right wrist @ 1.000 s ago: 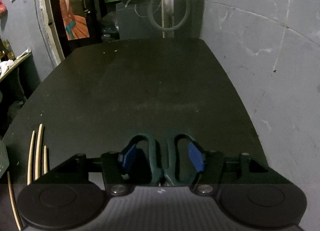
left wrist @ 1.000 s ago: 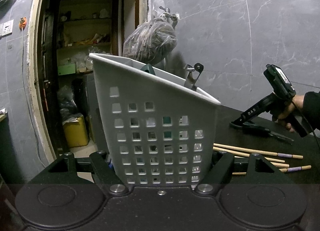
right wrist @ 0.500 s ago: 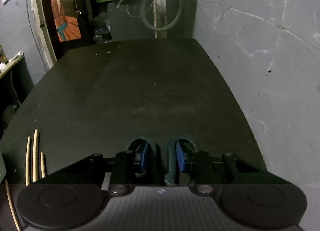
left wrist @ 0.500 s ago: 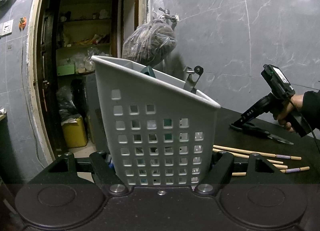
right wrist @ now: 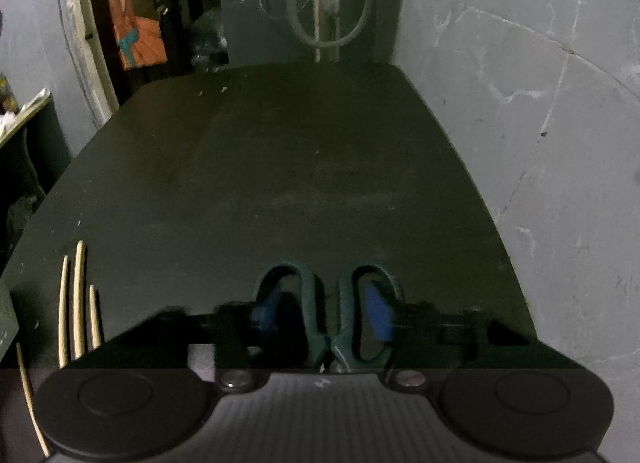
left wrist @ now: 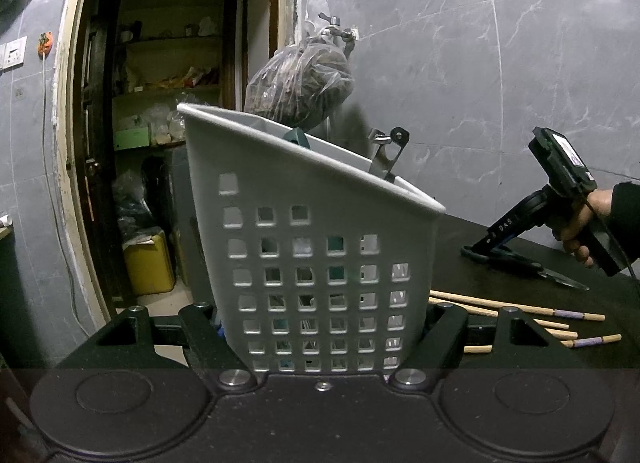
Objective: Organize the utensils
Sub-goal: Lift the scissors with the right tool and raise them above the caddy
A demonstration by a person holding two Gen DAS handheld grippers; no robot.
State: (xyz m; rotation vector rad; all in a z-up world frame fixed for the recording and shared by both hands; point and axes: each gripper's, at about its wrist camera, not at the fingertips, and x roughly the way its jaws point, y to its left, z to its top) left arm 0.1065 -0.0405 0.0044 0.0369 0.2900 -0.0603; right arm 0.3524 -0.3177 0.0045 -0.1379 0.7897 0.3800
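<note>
My left gripper (left wrist: 324,327) is shut on the white perforated utensil basket (left wrist: 312,263) and holds it tilted. A teal handle (left wrist: 296,137) and a metal tool (left wrist: 386,155) stick out of its top. My right gripper (right wrist: 324,315) has its blue pads (right wrist: 376,315) spread to either side of the dark green scissors (right wrist: 328,303), whose handle loops lie between them on the black table (right wrist: 280,163). In the left wrist view the right gripper (left wrist: 492,249) sits over the scissors (left wrist: 528,269). Several wooden chopsticks (left wrist: 516,313) lie on the table; they also show in the right wrist view (right wrist: 78,303).
A grey marble wall (right wrist: 540,123) runs along the table's right side. A plastic bag (left wrist: 300,91) hangs from a tap behind the basket. An open doorway with shelves (left wrist: 160,103) is at the left. A hose loop (right wrist: 332,11) hangs beyond the table's far end.
The right gripper's pads closed in on the scissors' handles half a second ago and are now spread apart again. The basket in my left gripper has shifted slightly.
</note>
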